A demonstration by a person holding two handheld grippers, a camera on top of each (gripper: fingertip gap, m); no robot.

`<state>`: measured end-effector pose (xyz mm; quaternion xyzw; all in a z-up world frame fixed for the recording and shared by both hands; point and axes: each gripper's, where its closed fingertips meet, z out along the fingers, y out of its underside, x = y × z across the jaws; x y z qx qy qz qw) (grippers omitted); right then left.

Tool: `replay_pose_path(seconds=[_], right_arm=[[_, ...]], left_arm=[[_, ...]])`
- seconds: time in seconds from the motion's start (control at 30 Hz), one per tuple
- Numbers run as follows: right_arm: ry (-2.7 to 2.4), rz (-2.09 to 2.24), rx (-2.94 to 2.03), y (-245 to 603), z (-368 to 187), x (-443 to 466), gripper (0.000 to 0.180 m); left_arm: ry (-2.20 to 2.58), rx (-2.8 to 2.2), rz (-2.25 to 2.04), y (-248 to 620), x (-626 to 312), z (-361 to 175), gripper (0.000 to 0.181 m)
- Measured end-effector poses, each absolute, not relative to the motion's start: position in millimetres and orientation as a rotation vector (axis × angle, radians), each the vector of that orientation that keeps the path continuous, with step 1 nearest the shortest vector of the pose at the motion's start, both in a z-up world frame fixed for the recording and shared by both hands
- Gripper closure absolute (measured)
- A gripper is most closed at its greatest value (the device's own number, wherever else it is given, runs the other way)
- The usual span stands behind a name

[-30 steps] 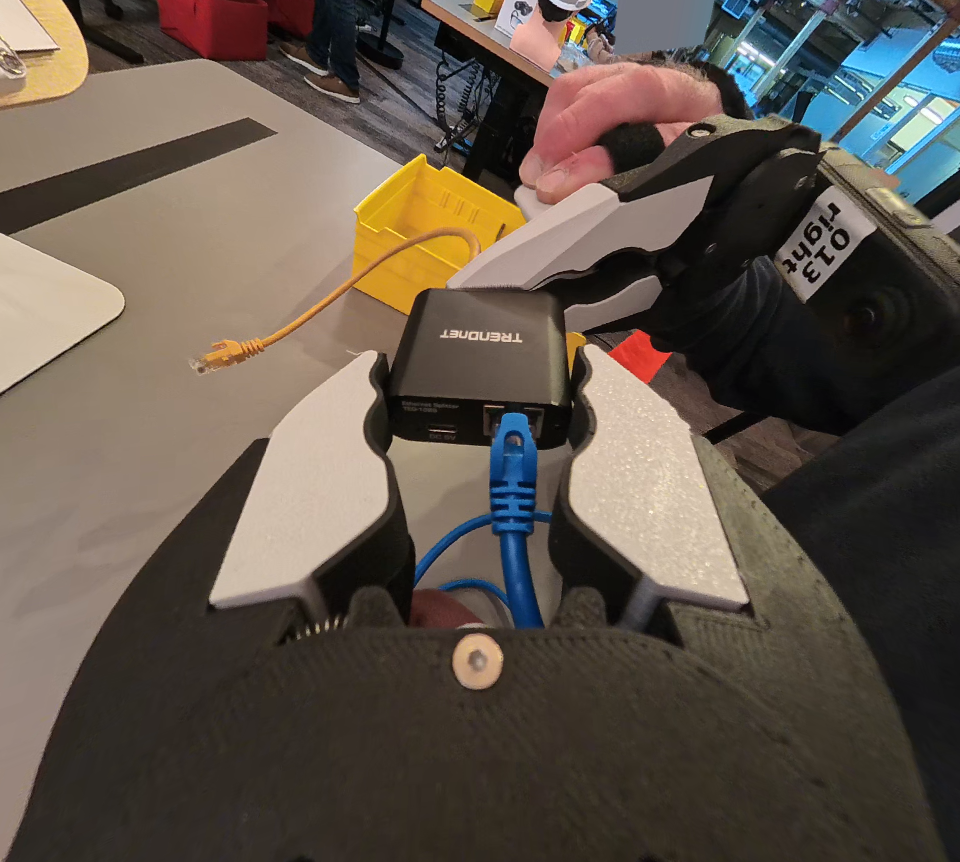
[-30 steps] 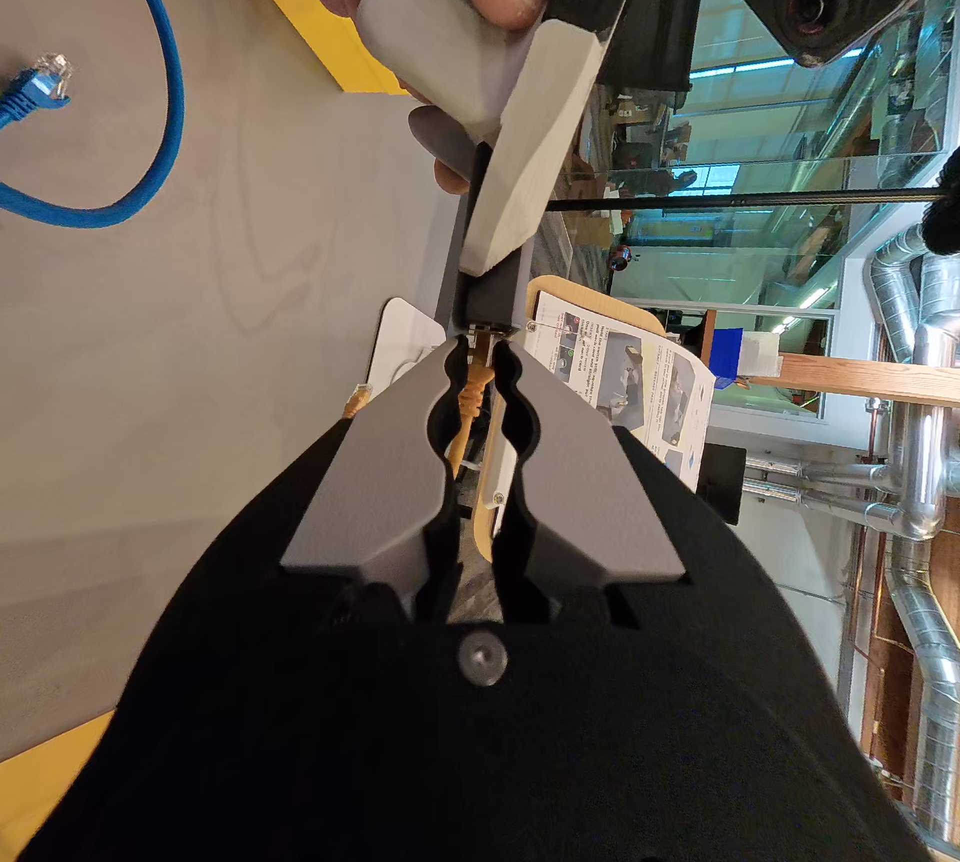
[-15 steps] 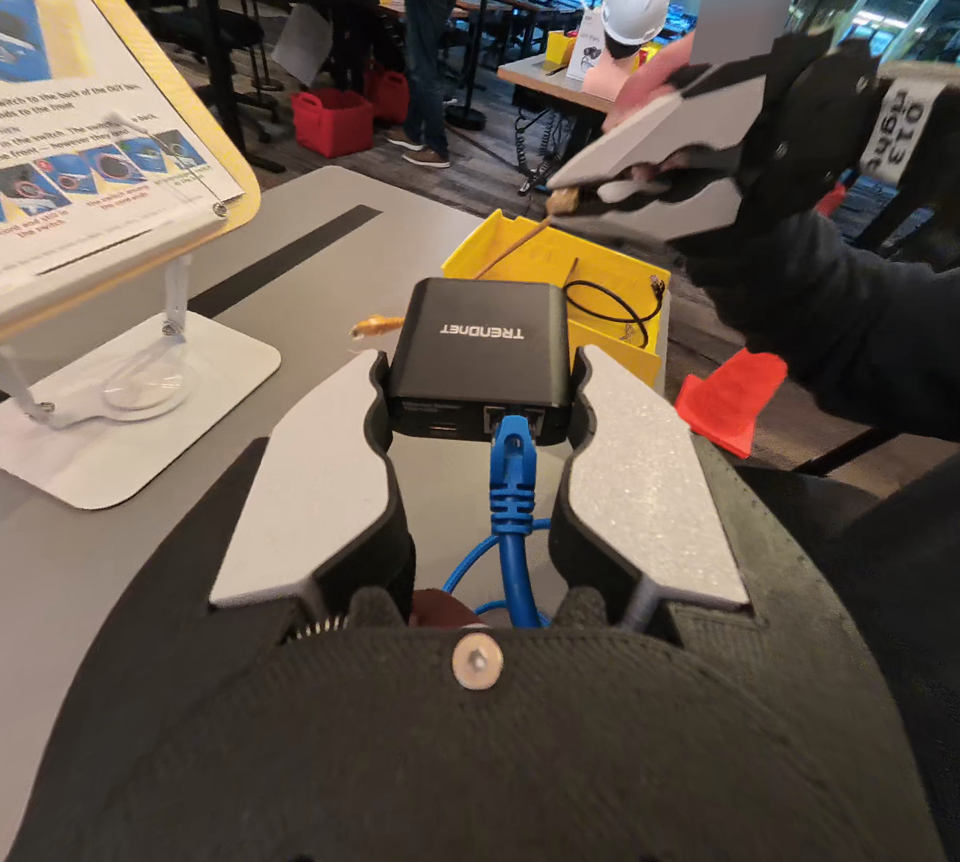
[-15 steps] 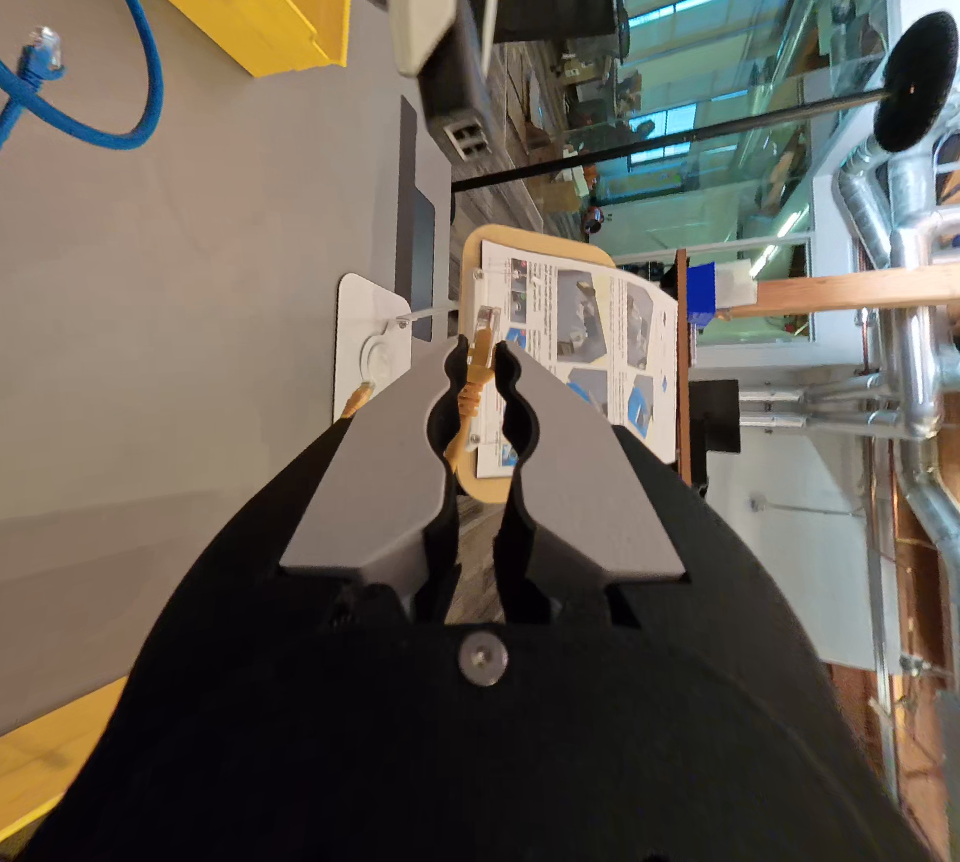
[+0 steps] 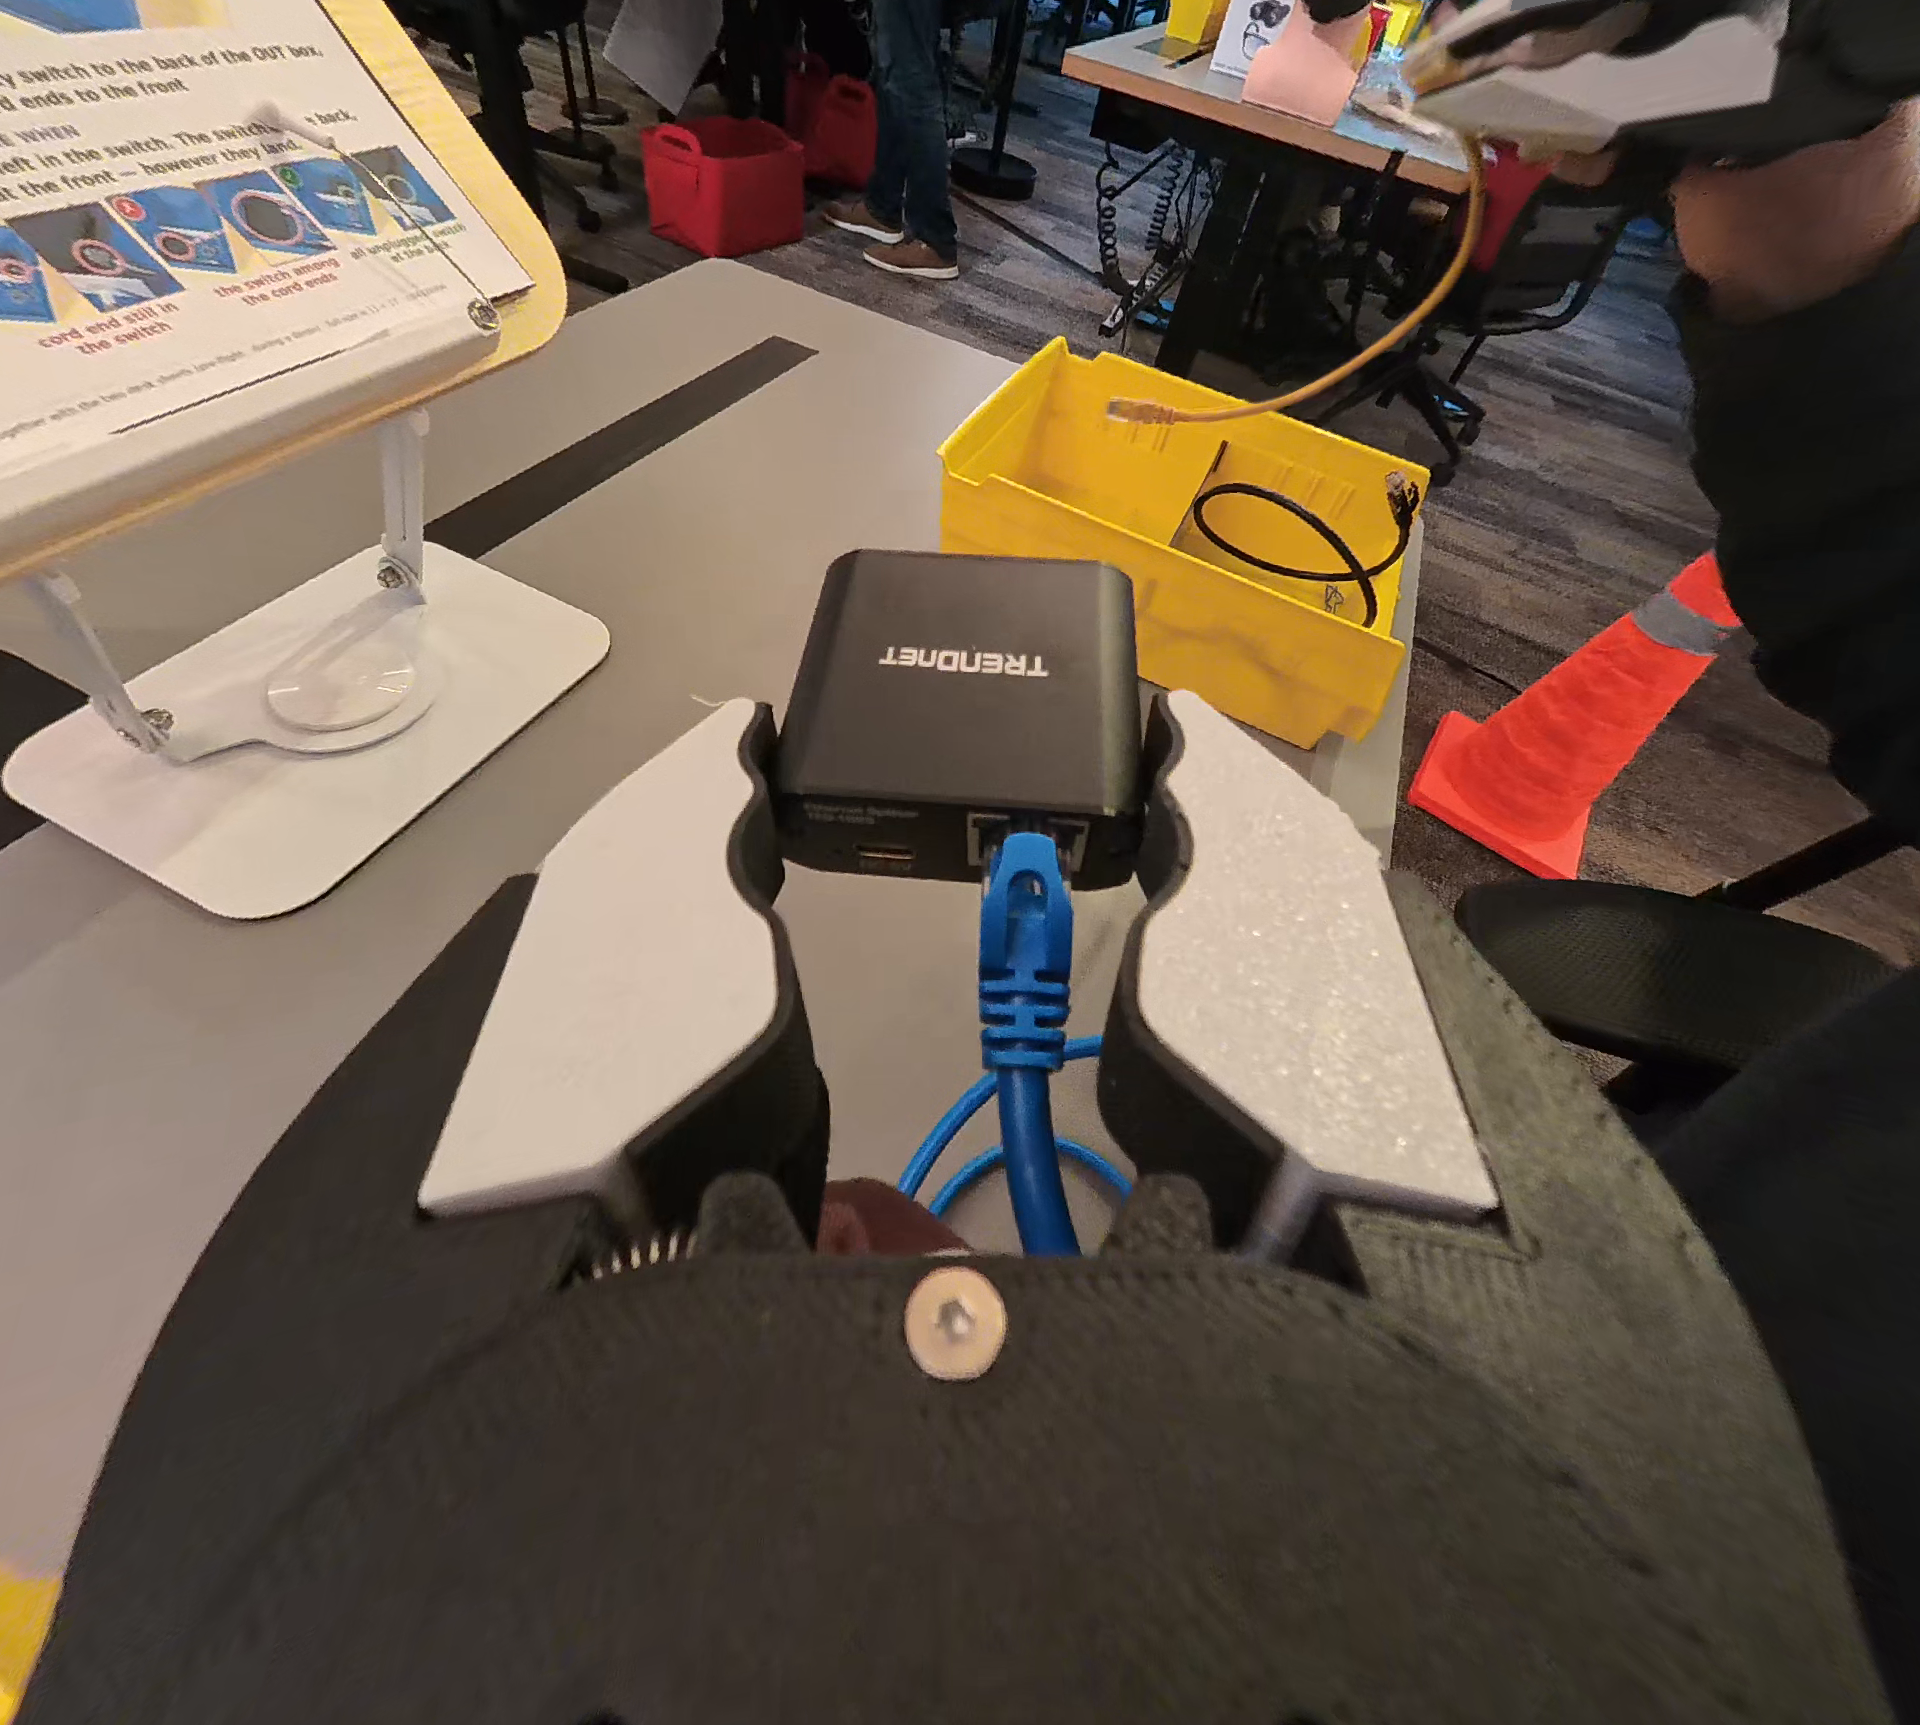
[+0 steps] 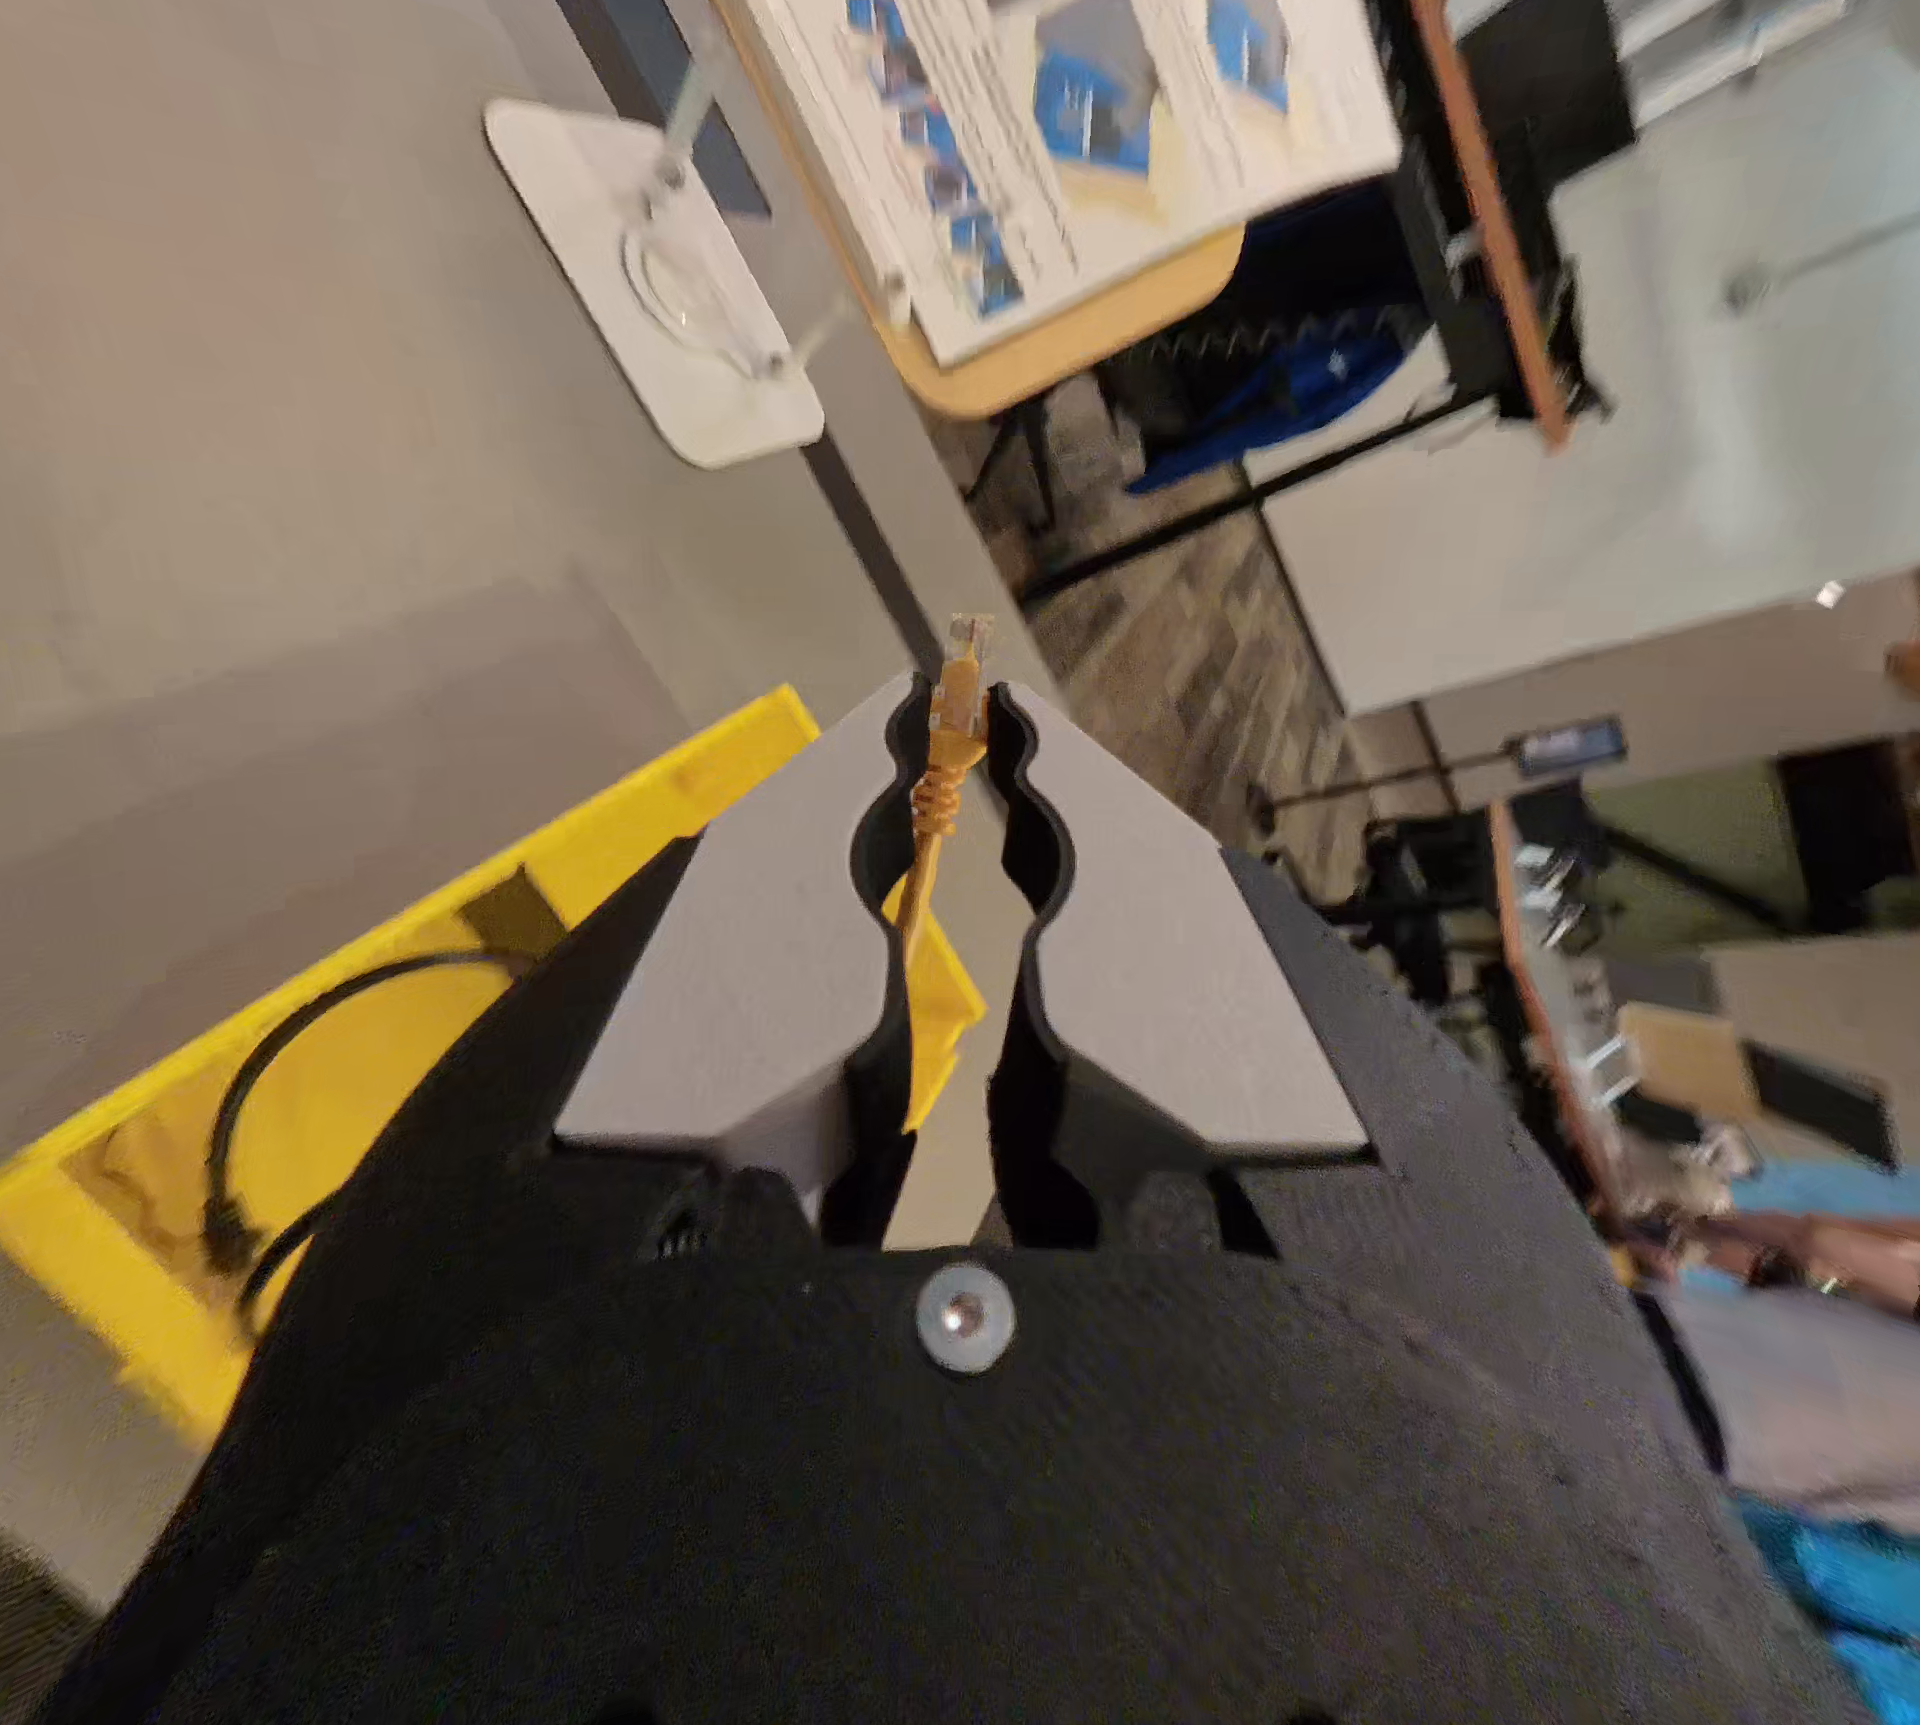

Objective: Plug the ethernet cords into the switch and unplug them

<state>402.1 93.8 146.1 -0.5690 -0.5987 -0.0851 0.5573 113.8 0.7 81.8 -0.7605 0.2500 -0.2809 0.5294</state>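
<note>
While left claw (image 5: 958, 776) grips switch (image 5: 961, 688) | right claw (image 6: 958, 711) pinches orange cord (image 6: 951, 745)

— Any writing in view?
— White brand lettering runs upside down across the top of the black switch (image 5: 961, 667), and there is small grey print on its front face.
— Elsewhere?
— The board (image 5: 208, 148) on its stand carries black printed lines and red captions under small pictures. In the right wrist view its print is blurred. A white card (image 5: 1252, 8) on the far desk bears dark print.
</note>
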Motion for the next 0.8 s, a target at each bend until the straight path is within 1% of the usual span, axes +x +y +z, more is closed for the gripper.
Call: replay_pose_path(seconds=[0.1, 0.17, 0.43, 0.6, 0.63, 0.67, 0.7, 0.8], right_arm=[[-1.336, -0.186, -1.482, 100.0, 116.4, 433.5, 0.170], [-1.303, -0.252, -1.570, 107.5, 90.6, 456.3, 0.170], [-1.174, 0.013, -1.931, 113.9, -10.8, 487.6, 0.170], [-1.197, 0.216, -2.091, 110.9, -62.4, 478.4, 0.167], [-1.209, 0.268, -2.125, 107.4, -68.5, 475.5, 0.164], [-1.221, 0.319, -2.163, 103.7, -73.5, 473.1, 0.157], [-1.214, 0.331, -2.187, 103.9, -74.9, 473.3, 0.145], [-1.252, 0.284, -2.210, 105.4, -72.2, 478.6, 0.127]], left_arm=[[0.600, -1.824, -0.678, 1.4, 117.2, 77.7, 0.114], [0.603, -1.832, -0.684, 1.7, 119.7, 75.0, 0.114], [0.633, -1.857, -0.681, 3.5, 131.2, 66.7, 0.114], [0.644, -1.865, -0.692, 5.6, 138.2, 62.3, 0.114], [0.647, -1.869, -0.693, 5.8, 139.6, 60.9, 0.114], [0.651, -1.873, -0.693, 6.0, 141.0, 59.6, 0.114], [0.654, -1.876, -0.692, 6.0, 142.0, 58.4, 0.114], [0.662, -1.884, -0.677, 6.8, 142.8, 55.8, 0.114]])
